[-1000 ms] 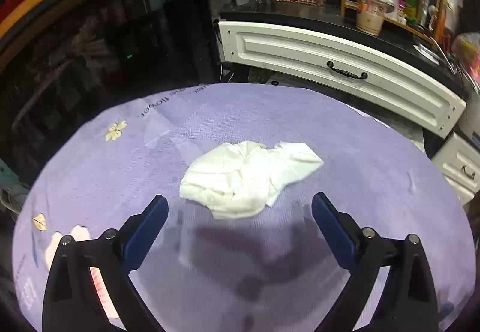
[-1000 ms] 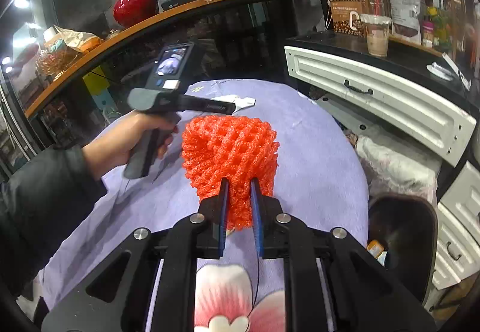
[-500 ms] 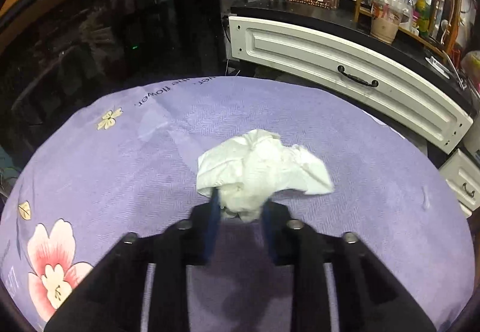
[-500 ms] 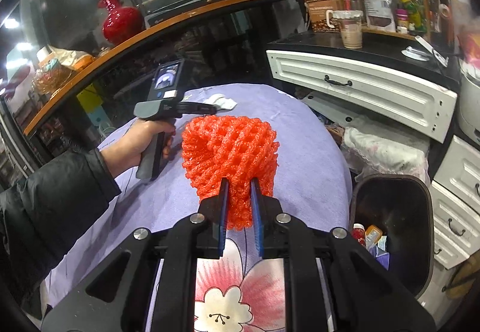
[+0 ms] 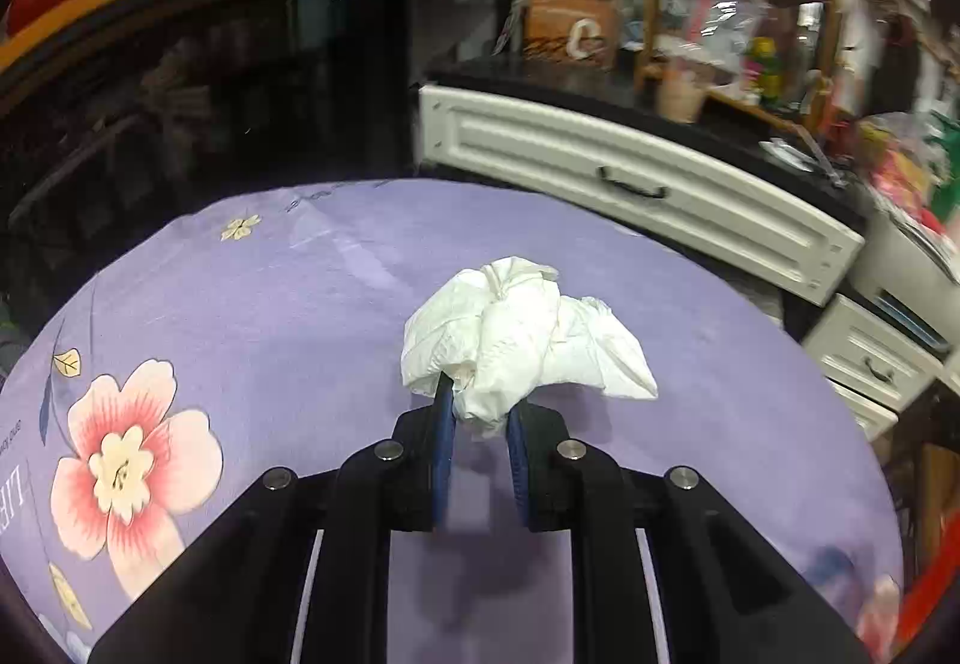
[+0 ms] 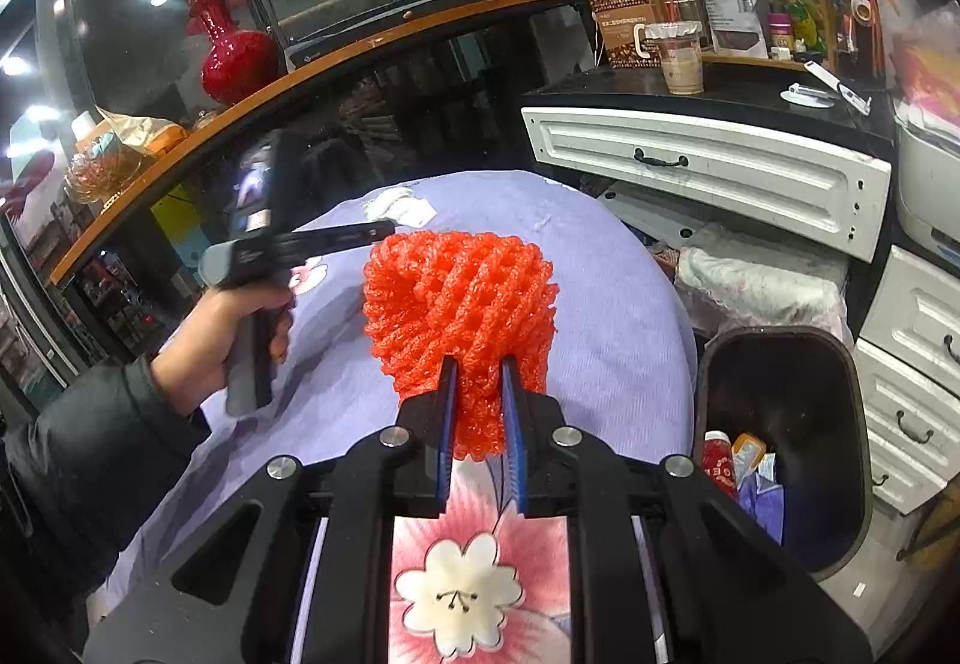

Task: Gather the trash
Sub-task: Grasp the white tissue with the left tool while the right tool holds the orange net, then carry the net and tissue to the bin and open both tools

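Left wrist view: the left gripper [image 5: 478,412] is clenched on a crumpled white tissue [image 5: 522,334], pinching its lower end between the blue pads while the rest fans out above them, lifted off the purple flowered tablecloth [image 5: 270,316]. The cloth's far edge curves behind the tissue; beyond that edge stand a white drawer front [image 5: 636,184] and dark glass counter, with a gap of floor between.

Right wrist view: the right gripper [image 6: 478,412] grasps an orange foam fruit net [image 6: 459,316], its bottom squeezed between the pads, its open mesh tube standing upright above the tablecloth [image 6: 606,304]. Right of the net, past the cloth's edge, sits an open black trash bin [image 6: 780,436] with bottles and wrappers inside. Left of the net, the person's left hand [image 6: 228,340] holds the other tool; its tip is blurred.
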### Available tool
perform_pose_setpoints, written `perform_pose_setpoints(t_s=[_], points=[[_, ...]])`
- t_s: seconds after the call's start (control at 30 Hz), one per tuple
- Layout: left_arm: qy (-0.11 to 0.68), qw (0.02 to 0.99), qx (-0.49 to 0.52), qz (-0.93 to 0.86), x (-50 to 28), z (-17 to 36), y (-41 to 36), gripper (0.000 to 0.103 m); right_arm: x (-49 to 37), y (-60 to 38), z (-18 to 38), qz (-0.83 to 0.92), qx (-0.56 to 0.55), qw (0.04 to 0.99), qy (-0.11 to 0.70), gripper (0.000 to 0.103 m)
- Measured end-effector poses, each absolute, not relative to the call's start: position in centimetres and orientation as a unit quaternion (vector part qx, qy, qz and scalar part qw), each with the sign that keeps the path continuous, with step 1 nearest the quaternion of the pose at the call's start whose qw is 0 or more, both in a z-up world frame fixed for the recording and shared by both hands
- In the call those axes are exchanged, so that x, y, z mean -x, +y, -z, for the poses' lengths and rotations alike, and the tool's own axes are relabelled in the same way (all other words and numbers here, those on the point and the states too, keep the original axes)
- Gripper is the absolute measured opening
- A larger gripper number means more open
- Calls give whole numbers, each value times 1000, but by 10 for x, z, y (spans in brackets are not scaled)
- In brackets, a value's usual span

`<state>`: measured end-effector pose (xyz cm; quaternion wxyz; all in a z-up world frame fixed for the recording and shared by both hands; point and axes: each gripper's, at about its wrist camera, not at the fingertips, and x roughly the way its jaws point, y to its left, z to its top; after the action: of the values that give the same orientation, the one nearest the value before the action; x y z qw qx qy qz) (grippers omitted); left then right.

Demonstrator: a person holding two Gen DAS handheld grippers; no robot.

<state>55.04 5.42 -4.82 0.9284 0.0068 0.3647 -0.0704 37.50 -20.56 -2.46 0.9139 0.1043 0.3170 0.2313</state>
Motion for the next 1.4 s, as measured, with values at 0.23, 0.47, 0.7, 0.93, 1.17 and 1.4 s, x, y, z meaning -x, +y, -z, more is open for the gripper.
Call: perform_pose_setpoints(t_s=[0.23, 0.47, 0.7, 0.93, 1.17, 1.4], points=[[335, 937, 12, 99, -482, 26, 43, 17, -353, -212, 31, -222, -110, 916, 315, 15], [317, 940, 6, 128, -411, 19, 20, 17, -320, -232, 39, -211, -133, 918, 308, 15], [284, 948, 17, 144, -343, 7, -13, 17, -286, -274, 41, -157, -136, 936, 285, 15], [264, 947, 9, 184, -316, 0, -67, 17, -314, -333, 75, -79, -157, 932, 316, 15], [267, 938, 6, 222, -313, 2, -116, 17, -364, -367, 132, -43, -185, 909, 372, 15], [281, 927, 15, 249, -312, 17, -144, 17, -404, -381, 188, -3, -187, 889, 417, 15]])
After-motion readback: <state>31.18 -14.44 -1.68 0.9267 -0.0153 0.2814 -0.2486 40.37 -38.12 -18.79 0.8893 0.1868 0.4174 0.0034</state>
